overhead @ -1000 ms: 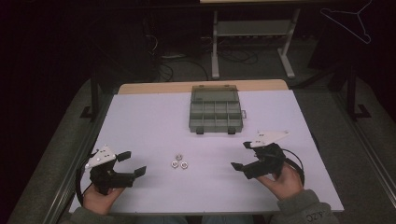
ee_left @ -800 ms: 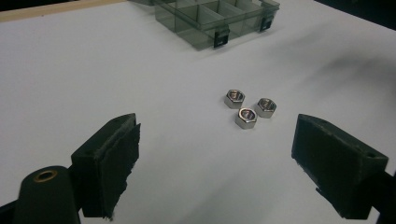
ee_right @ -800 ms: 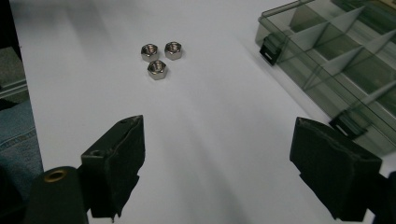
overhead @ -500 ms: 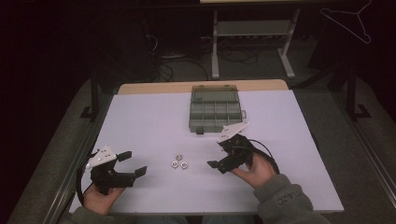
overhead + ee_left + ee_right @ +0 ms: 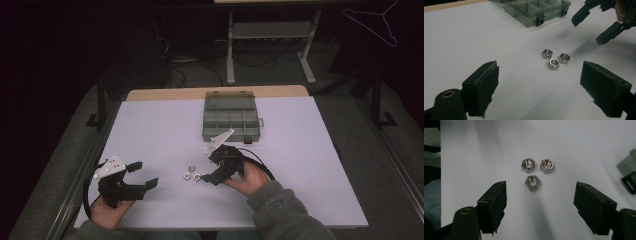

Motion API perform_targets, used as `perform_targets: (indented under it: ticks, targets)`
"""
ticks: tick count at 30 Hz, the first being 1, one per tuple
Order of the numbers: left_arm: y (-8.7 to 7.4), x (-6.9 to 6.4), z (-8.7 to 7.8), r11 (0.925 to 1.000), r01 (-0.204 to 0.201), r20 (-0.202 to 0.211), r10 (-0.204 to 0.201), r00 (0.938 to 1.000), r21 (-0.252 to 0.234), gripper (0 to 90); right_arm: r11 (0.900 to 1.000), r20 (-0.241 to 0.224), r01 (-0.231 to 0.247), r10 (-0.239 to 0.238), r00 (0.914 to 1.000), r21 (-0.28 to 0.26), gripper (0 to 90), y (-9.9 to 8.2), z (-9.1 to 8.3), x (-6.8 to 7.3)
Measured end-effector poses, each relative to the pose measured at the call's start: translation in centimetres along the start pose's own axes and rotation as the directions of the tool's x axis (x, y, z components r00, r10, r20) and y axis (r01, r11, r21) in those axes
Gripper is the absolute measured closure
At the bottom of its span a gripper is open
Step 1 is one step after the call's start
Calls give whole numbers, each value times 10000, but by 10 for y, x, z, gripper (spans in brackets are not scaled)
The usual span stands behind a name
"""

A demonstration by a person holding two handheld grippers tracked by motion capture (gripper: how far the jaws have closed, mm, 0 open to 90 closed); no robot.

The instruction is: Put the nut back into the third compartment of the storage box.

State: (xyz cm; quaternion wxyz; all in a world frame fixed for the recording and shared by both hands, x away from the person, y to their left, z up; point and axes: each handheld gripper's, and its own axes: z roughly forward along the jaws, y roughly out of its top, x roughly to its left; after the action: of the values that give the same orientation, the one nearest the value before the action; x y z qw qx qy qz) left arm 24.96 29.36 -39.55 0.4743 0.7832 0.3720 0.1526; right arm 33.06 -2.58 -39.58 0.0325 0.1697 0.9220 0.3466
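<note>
Three small steel hex nuts (image 5: 533,171) cluster touching near the bench's front edge; the right gripper's (image 5: 540,202) wide, empty jaws, just closing, risk scattering neighbours.

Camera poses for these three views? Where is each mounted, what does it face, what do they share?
High view: above the person's side, looking forward and down at the table; both hands and the left gripper show.
Left gripper view: rides that gripper, facing three nuts and the compartment box; its own fingers show.
Right gripper view: rides the right gripper, low over the nuts.
Shared: all three catch the nuts.
</note>
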Motion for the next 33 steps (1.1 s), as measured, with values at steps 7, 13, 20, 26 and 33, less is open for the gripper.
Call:
perform_targets:
  ticks: [7,13,20,26,33]
  targets:
    - [0,0,0,10000,34,17,-34,10000,-43,143,9996,-220,-3,9,9998,268,316,5,25,1]
    - [0,0,-1,10000,50,23,-50,10000,2,143,9990,-341,8,7,9994,456,382,5,44,1]
    - [0,0,-1,10000,65,34,-65,10000,-20,144,9984,-360,157,-138,9993,544,459,4,54,1]
    - [0,0,-1,10000,67,42,-67,10000,-26,144,9977,-298,281,-264,9992,612,520,3,58,1]
    - [0,1,-2,10000,60,20,-60,10000,-7,144,9964,-211,601,-589,9980,596,622,3,58,3]
